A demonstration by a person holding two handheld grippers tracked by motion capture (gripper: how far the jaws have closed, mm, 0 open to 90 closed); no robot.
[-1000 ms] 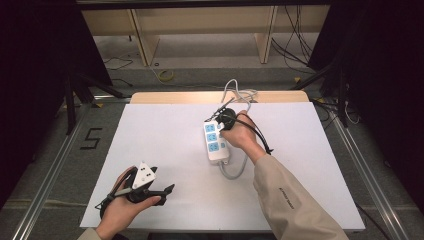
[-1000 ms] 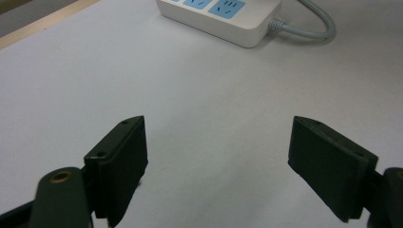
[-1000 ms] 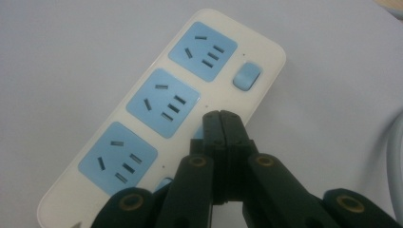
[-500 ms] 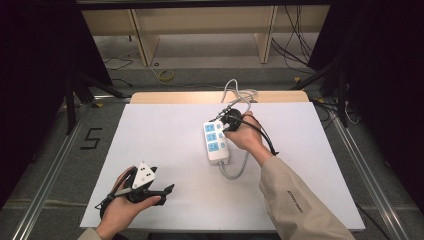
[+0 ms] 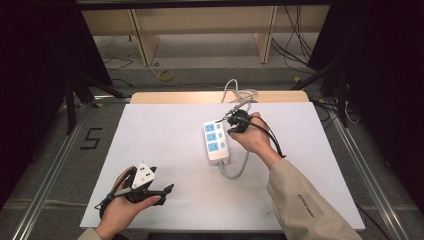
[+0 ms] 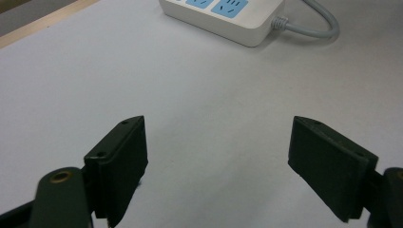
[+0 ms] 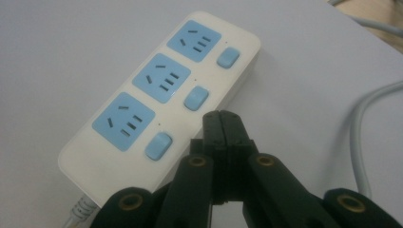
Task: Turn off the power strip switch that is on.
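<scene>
A white power strip (image 5: 216,141) with three blue sockets and three blue switches lies in the middle of the white table top (image 5: 165,135). Its grey cable (image 5: 237,167) loops out of the near end and runs back off the far edge. My right gripper (image 5: 223,120) is shut with nothing in it, its tips at the strip's far right edge. In the right gripper view the closed jaws (image 7: 221,126) sit over the strip (image 7: 161,99) beside the switches; whether they touch it I cannot tell. My left gripper (image 5: 167,189) rests near the front left, open and empty (image 6: 216,161), facing the strip (image 6: 223,14).
A bare wooden strip (image 5: 175,97) of the table shows at the far edge, where the cable (image 7: 361,123) bunches up. Behind the table stands a wooden shelf frame (image 5: 200,30) with loose wires on the floor. Metal rails (image 5: 50,170) run along both sides.
My right hand has shifted a little to the right with its shut gripper, staying at the strip's far end. The left hand and the strip have not moved.
</scene>
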